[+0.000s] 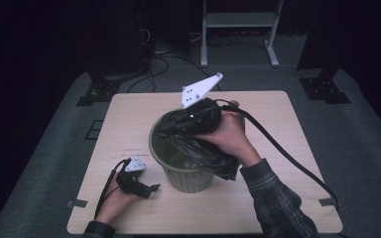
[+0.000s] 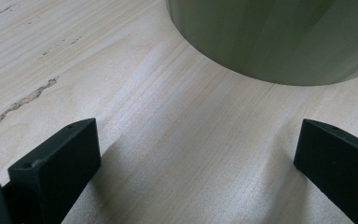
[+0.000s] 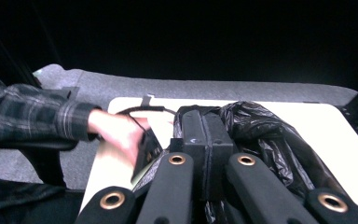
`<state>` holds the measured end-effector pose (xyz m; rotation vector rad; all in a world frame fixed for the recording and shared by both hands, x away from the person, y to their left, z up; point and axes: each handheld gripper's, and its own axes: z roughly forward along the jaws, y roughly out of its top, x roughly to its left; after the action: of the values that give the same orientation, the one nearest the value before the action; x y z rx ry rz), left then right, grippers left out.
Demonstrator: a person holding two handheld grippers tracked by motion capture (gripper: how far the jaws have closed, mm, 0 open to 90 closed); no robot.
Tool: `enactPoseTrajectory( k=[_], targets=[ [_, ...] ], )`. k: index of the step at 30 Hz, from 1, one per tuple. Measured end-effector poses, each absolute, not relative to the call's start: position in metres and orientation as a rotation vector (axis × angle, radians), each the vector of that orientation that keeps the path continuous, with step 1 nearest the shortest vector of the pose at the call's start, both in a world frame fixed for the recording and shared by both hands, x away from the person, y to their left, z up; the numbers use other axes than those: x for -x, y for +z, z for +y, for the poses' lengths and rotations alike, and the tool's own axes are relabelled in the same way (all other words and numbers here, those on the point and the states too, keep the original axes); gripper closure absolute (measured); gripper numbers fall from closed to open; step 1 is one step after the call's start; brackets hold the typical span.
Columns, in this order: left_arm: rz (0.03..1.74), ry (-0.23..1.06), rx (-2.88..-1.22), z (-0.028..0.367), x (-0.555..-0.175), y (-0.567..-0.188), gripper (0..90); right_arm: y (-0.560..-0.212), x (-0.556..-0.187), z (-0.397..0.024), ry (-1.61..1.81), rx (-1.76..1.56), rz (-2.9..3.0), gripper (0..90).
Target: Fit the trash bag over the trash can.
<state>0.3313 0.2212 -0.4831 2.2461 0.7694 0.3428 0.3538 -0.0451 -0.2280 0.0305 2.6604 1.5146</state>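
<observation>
Sleeves: the person is wearing dark plaid flannel [image 1: 273, 198].
Grippers: left gripper [image 1: 151, 189] and right gripper [image 3: 206, 135] are showing black jaws, brass-ringed pivots, grey triangular plates.
Cables: black, trailing.

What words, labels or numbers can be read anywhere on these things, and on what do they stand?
None can be read.
The green bin, the black bag and both grippers, left and right, bear no lettering.
A faint dark line of marks on the table left of the bin may be print, but it is too small and blurred to read.
</observation>
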Motion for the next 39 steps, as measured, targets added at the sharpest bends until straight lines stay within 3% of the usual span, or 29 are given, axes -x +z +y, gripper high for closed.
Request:
enactPoseTrajectory(
  k=[11, 16, 39],
  targets=[
    [0.770, 0.342, -2.244, 0.221, -0.331, -0.483, 0.0, -0.223, -0.351, 0.015, 1.563, 0.043, 2.681, 89.7],
    [0.770, 0.342, -2.245, 0.221, -0.331, -0.483, 0.0, -0.225, -0.350, 0.022, 1.589, 0.049, 2.678, 89.7],
    [0.769, 0.342, -2.247, 0.221, -0.331, -0.483, 0.0, -0.240, -0.377, -0.062, 1.432, -0.182, 2.659, 89.4]
  ],
)
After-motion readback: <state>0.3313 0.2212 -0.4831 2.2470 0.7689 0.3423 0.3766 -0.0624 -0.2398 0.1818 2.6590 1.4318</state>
